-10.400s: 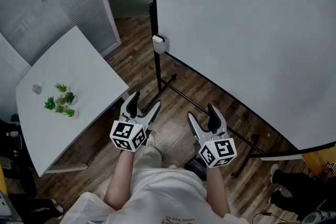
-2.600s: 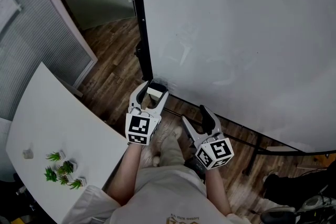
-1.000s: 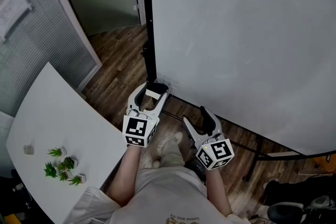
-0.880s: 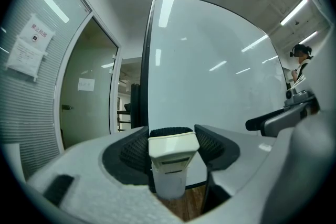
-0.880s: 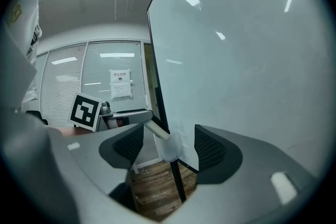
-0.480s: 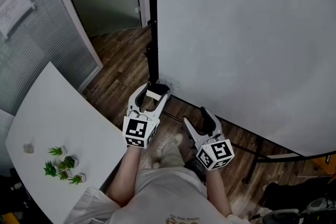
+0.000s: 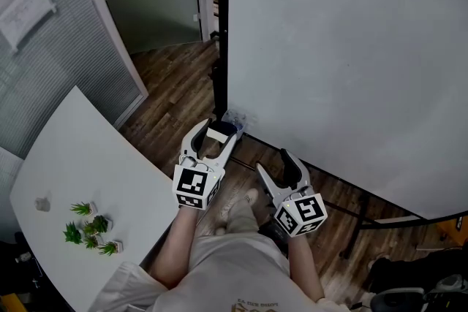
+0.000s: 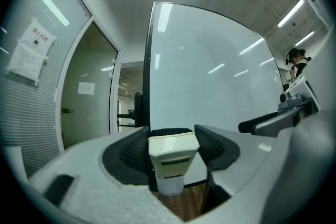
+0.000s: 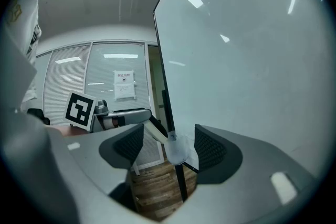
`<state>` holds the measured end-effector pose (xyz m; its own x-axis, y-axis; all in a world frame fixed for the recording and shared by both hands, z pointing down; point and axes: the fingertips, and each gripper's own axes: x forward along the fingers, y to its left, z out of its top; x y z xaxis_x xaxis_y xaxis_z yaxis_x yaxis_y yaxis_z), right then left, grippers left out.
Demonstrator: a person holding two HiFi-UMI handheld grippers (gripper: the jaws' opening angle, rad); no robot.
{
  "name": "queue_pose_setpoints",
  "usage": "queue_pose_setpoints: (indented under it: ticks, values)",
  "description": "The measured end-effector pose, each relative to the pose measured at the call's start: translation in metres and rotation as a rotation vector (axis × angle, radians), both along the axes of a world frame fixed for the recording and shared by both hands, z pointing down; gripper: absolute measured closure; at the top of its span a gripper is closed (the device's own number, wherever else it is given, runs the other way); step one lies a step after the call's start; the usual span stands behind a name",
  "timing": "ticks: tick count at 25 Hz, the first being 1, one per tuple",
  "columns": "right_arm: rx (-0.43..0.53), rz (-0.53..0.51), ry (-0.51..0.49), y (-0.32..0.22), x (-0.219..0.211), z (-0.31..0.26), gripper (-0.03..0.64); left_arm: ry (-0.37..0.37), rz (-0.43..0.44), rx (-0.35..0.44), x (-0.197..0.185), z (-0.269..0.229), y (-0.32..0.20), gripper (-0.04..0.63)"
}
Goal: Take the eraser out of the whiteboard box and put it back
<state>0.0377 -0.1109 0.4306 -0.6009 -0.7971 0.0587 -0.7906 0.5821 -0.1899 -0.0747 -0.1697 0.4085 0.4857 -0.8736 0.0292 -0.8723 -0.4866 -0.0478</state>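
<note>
Holding: left gripper [image 7: 217, 128], jaws closed on the two sides of the cream eraser [image 7: 217, 135].
Eraser position: between the left jaws, right at the translucent whiteboard box [image 7: 235, 118], low on the whiteboard [image 7: 351, 47] beside its black stand post [image 7: 221, 47].
Long axis: seemingly upright, top end gripped and lower end toward the box; cannot tell whether it is clear of the box rim.
Key relation: box lies just below and ahead of the left jaws, so a short vertical move should serve.
Nearer hand: left. The right gripper [image 7: 274, 161] hangs back, jaws wide apart, gripping nothing.
Count: one eraser, one box, two grippers, one whiteboard.
Elsewhere: white desk [image 7: 80, 164] well to the left, bearing a cluster of small green plants [image 7: 88, 229].
</note>
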Motion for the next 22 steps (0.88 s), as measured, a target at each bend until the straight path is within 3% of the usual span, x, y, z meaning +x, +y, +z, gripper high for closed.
queue_pose_setpoints:
  ticks: [22]
  values:
    - [0.012,0.001,-0.003,0.010,-0.010,-0.003,0.316,-0.002,-0.017,0.003,-0.021,-0.003,0.021,0.327]
